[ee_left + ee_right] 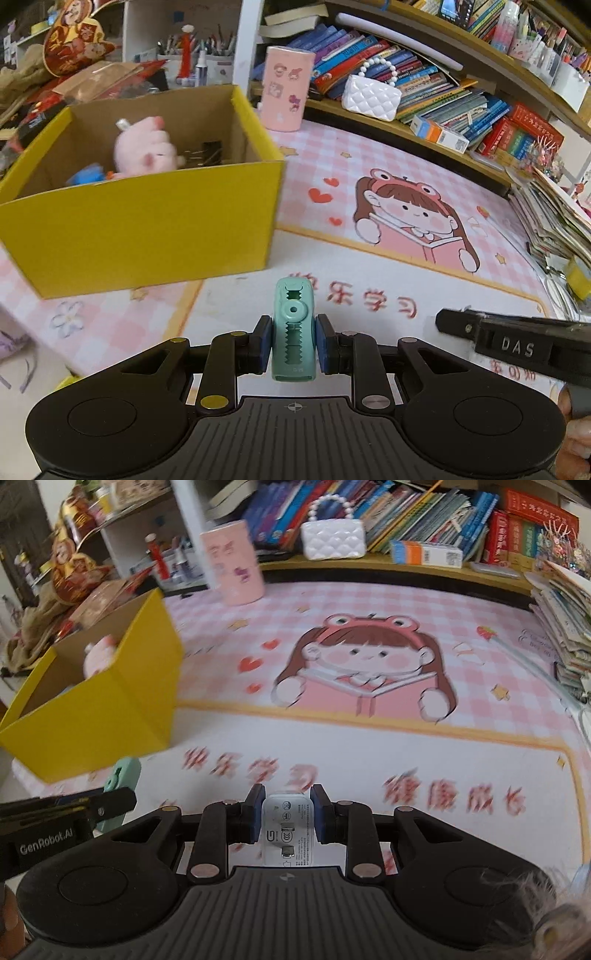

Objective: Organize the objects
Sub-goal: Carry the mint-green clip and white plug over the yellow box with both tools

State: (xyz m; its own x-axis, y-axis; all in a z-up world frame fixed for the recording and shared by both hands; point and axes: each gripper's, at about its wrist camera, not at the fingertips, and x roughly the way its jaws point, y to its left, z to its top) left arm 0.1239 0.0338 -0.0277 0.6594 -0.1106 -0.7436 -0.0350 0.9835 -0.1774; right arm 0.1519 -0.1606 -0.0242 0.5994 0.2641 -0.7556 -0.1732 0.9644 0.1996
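Note:
My left gripper (293, 345) is shut on a mint-green stapler-like tool (293, 328), held above the pink desk mat. The yellow cardboard box (147, 221) stands just ahead to the left, open, with a pink plush (142, 149), black binder clips (205, 153) and a blue item inside. My right gripper (287, 818) is shut on a white charger block (287, 830) with printed labels. In the right wrist view the box (99, 709) is at the left and the green tool (122, 775) shows beside the left gripper's finger.
A pink cylindrical tin (286, 88) and a white quilted purse (371, 96) stand at the back by a shelf of books (424, 85). A stack of booklets (554, 218) lies at the right. Clutter (74, 74) sits behind the box.

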